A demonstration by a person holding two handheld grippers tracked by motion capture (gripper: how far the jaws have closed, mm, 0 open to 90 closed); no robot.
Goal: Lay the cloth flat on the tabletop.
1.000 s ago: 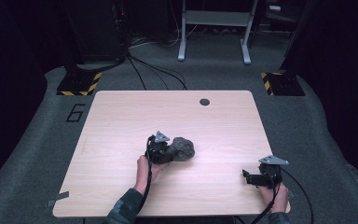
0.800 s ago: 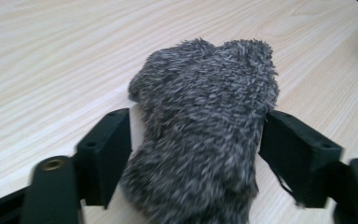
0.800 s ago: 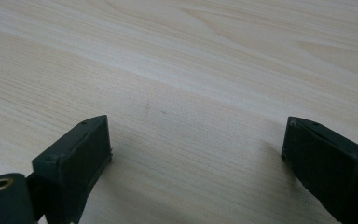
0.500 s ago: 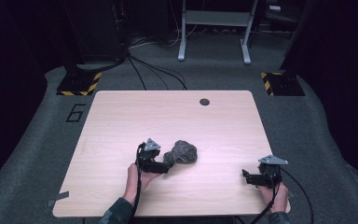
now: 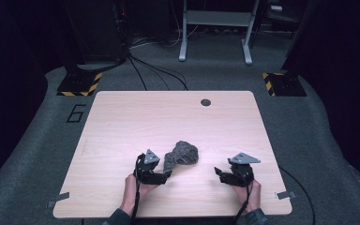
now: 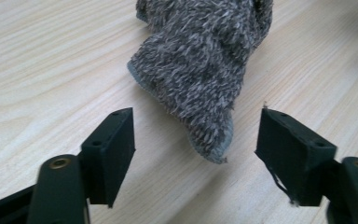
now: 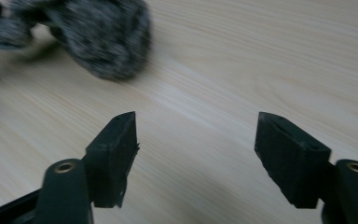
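A fuzzy grey sock lies crumpled near the middle of the wooden table. My left gripper points at its near-left end. In the left gripper view the sock's tip reaches in between the jaws of the left gripper. The jaws have just been closing, and their pads stand clear of the sock on both sides. My right gripper sits to the right of the sock, aimed left. In its own view the right gripper has just been closing with nothing between its jaws, and the blurred sock lies ahead at upper left.
A small dark round hole marks the table's far side. Cables run over the grey floor beyond, where a metal stand and yellow-black striped bases are. Tape tabs sit at the near corners.
The left gripper has drawn back from the sock towards the near edge. The right gripper has moved left towards the sock. The sock's near end now trails out to the left.
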